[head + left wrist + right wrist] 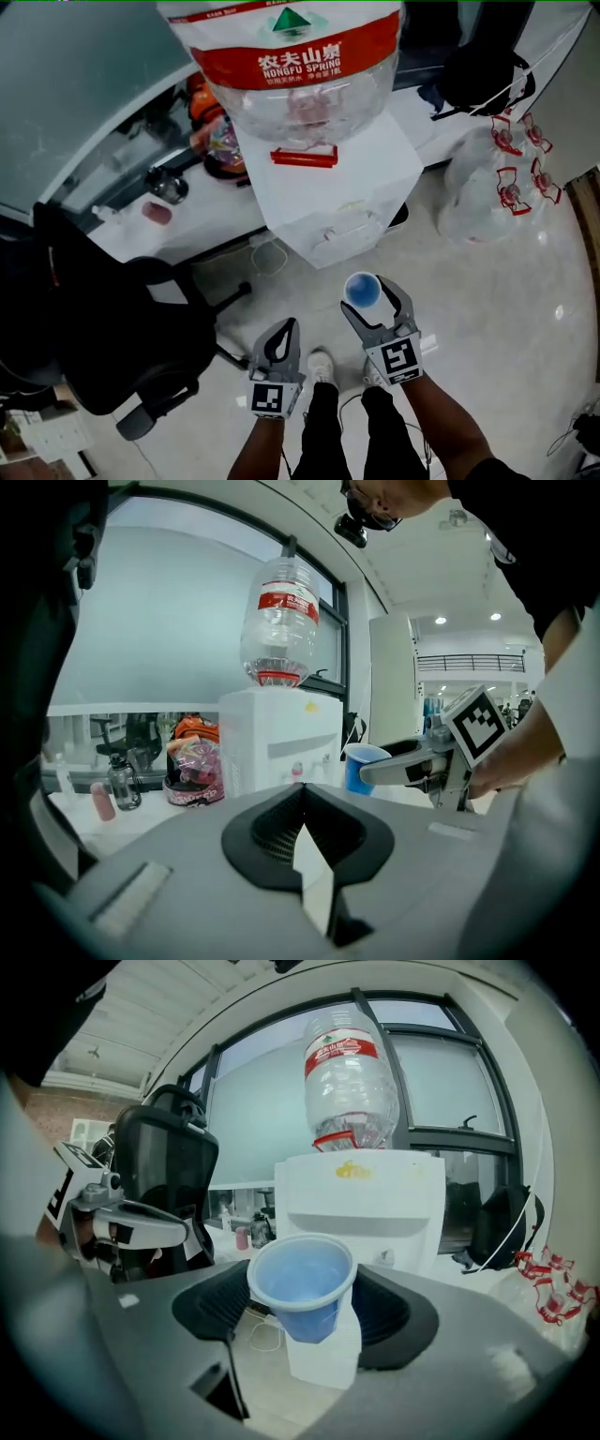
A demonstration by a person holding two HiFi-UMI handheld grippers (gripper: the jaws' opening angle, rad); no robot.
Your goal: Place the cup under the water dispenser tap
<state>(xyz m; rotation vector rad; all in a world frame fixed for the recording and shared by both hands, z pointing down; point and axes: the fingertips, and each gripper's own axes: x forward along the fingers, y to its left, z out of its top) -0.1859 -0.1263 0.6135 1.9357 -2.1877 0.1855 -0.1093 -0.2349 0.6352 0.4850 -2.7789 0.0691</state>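
The blue cup (302, 1283), empty and upright, is clamped between the right gripper's (368, 298) fingers (398, 1316), in mid-air before the white dispenser's (361, 1199) tap (384, 1258).

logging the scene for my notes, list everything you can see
water dispenser: one, white, on the floor ahead
water bottle: one, clear with red label, inverted on the dispenser
cup: one, blue, held short of the dispenser
office chair: one, black, left of the dispenser
large bottles: several, clear with red handles, floor at right
bag: one, black, behind, right
left gripper: grey, shut, empty
right gripper: grey, shut on the cup
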